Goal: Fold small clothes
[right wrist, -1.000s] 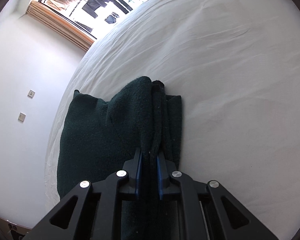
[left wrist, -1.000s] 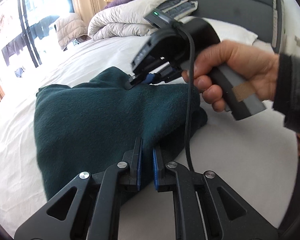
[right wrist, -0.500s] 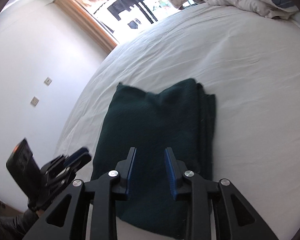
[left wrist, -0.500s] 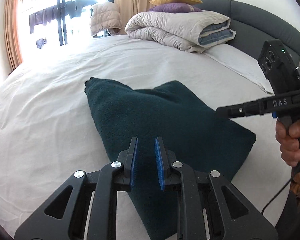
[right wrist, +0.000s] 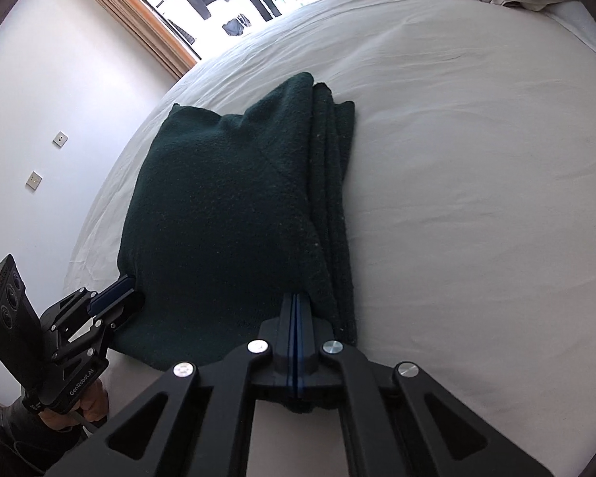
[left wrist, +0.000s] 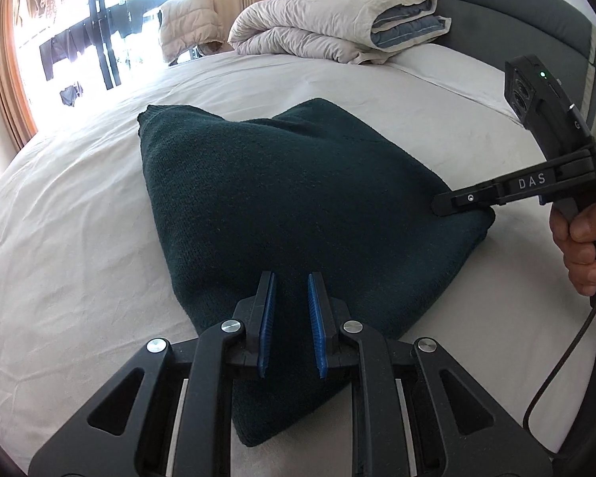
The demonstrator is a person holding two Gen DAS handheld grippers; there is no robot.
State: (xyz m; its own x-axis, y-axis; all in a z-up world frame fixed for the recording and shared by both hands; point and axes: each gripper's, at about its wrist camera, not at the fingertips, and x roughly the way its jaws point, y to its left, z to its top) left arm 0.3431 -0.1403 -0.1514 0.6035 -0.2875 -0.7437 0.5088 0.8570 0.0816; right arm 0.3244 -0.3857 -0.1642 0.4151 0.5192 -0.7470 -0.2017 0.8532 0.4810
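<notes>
Released since a second ago: left gripper [left wrist: 291,324] parted over dark green sweater [left wrist: 298,206]; right gripper [right wrist: 297,334] pressed together, empty, smoothing at 6 o'clock.

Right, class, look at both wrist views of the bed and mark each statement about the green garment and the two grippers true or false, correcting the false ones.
1. The dark green garment lies folded on the white bed sheet. True.
2. The left gripper is clamped shut. False: its blue pads stand apart, open over the garment's near edge.
3. The right gripper has its pads pressed together. True.
4. A folded duvet sits at the far side of the bed. True.
5. The garment is red. False: it is dark green.
</notes>
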